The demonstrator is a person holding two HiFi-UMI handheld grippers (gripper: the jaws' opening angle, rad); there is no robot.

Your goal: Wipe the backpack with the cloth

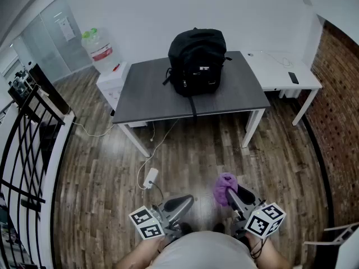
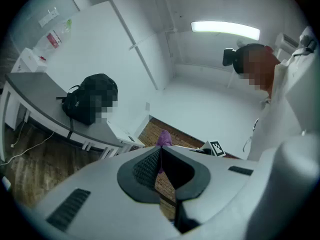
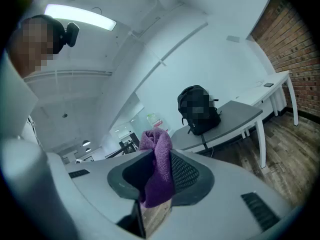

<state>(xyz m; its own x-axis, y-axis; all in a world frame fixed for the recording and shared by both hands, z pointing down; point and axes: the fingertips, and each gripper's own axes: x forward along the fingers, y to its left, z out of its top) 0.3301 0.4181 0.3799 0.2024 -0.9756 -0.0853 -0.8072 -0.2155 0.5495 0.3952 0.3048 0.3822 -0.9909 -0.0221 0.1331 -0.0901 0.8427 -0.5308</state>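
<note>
A black backpack (image 1: pixel 196 61) stands upright on a grey table (image 1: pixel 146 94), well ahead of me; it also shows in the left gripper view as the backpack (image 2: pixel 90 104) and in the right gripper view as the backpack (image 3: pixel 198 110). My right gripper (image 1: pixel 233 194) is shut on a purple cloth (image 1: pixel 225 187), which bunches up between its pads (image 3: pixel 184 173) as the cloth (image 3: pixel 159 169). My left gripper (image 1: pixel 180 202) is shut with nothing in it, jaws together (image 2: pixel 160 156). Both grippers hang low near my body, far from the table.
A white desk (image 1: pixel 280 72) with a phone (image 1: pixel 293 77) adjoins the table on the right, next to a brick wall (image 1: pixel 339 105). A water dispenser (image 1: pixel 102 55) stands at the back left. A black railing (image 1: pixel 25 144) runs along the left. A power strip (image 1: pixel 150 178) and cable lie on the wooden floor.
</note>
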